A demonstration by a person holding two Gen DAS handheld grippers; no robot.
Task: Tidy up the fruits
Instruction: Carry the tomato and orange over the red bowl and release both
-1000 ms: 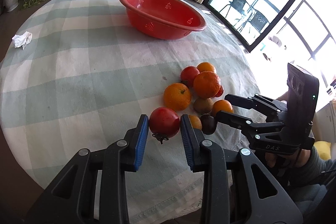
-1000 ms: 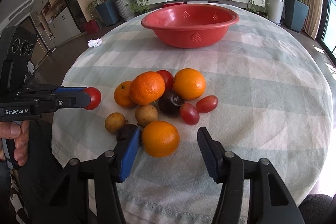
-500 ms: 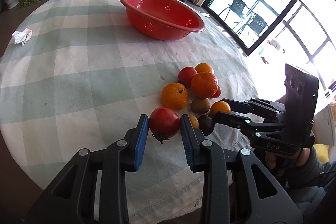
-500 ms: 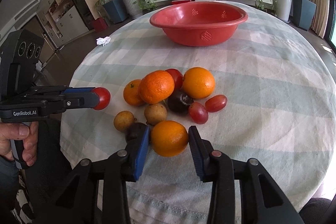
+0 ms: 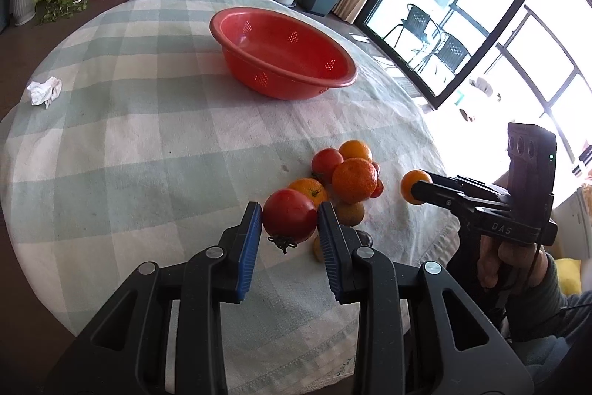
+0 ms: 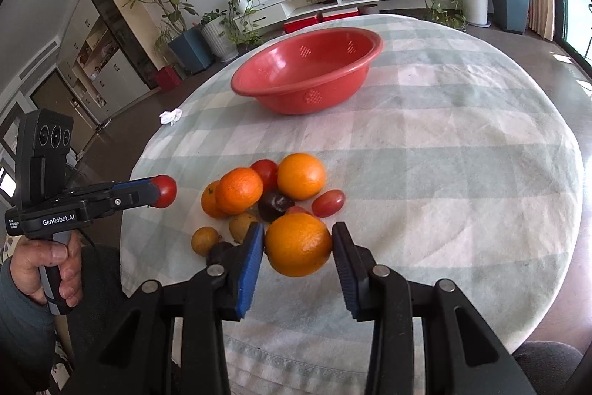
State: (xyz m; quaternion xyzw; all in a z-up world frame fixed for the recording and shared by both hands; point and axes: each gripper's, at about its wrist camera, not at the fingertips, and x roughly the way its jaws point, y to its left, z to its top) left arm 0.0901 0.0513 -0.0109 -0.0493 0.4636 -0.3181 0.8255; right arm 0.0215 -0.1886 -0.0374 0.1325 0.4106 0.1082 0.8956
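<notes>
Fruits [image 6: 273, 195] still mostly piled on tablecloth [image 6: 444, 154], near edge. Left gripper [image 5: 290, 228] clamped on tomato [image 5: 288, 215], right gripper [image 6: 298, 247] just squeezed shut on orange [image 6: 298, 244]. Both lifted clear, probably headed for empty red bowl [image 6: 307, 69] beyond.

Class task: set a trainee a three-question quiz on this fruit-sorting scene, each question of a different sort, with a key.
1. True or false: the red bowl already holds fruit.
2. What does the left gripper grip? A) tomato B) orange C) grape
3. Fill in: the right gripper holds an ______ above the cloth.

Key: 1 false, the bowl is empty; 2 A; 3 orange.
</notes>
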